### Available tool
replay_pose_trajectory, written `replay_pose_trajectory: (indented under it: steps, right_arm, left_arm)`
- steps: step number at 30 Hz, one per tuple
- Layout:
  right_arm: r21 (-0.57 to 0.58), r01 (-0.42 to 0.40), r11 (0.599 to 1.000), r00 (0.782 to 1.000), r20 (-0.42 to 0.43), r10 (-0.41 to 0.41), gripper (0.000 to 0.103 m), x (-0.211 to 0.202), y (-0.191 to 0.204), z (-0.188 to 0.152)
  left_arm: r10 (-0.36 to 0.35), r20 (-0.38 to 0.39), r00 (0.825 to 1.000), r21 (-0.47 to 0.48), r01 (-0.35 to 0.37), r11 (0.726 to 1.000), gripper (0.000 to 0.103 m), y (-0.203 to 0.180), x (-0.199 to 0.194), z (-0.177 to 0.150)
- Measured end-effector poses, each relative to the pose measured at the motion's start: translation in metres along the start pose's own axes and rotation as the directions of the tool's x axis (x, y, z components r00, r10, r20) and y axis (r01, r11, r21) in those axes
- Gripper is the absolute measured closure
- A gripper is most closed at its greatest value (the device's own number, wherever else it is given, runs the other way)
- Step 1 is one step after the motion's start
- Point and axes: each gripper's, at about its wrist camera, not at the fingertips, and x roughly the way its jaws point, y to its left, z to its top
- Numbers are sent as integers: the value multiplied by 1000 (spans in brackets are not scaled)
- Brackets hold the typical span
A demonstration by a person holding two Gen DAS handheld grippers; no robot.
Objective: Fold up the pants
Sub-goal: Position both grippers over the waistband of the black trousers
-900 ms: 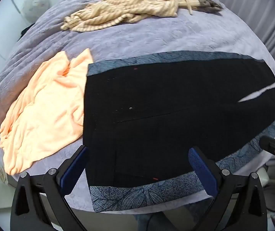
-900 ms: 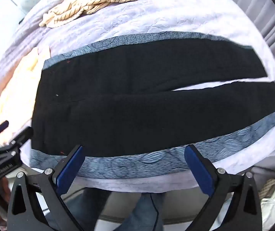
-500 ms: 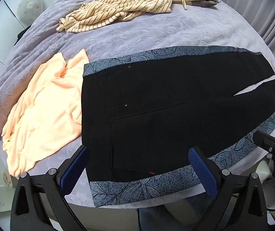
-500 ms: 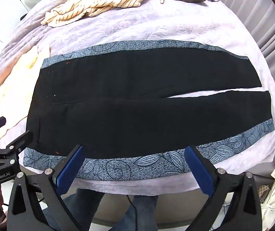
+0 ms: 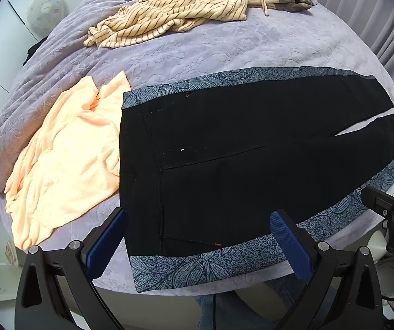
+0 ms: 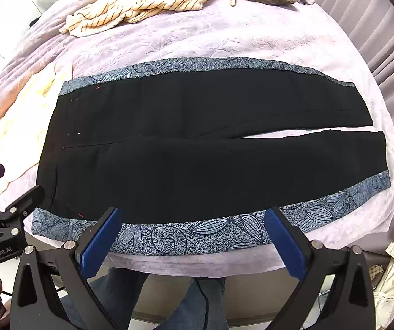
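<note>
Pants (image 6: 202, 148) lie flat across the bed (image 6: 197, 38), 2 legs slightly parted, untouched. Left hand-held gripper (image 5: 197, 236) and right hand-held gripper (image 6: 194, 232) hover at the pants' near edge, both wide open, empty. Risk: pinching bedcover with the hem, dragging the legs askew.

Bare bedspread (image 6: 197, 41) beyond pants (image 6: 197, 148), peach garment (image 5: 64, 159) crowding waistband

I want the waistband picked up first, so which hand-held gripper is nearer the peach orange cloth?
Left hand-held gripper: the peach orange cloth lies just beyond its left finger. Right hand-held gripper sits farther right.
</note>
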Motion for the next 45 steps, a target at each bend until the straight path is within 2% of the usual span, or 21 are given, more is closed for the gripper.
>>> replay_pose_trajectory:
  steps: [29, 45]
  right_arm:
    - [-22, 56, 998, 997, 45, -55, 0, -11, 5, -6]
    - [-23, 58, 998, 997, 56, -57, 0, -13, 5, -5]
  left_arm:
    - [40, 41, 998, 16, -41, 999, 0, -1, -15, -2]
    - [55, 53, 997, 22, -56, 998, 0, -2, -17, 0]
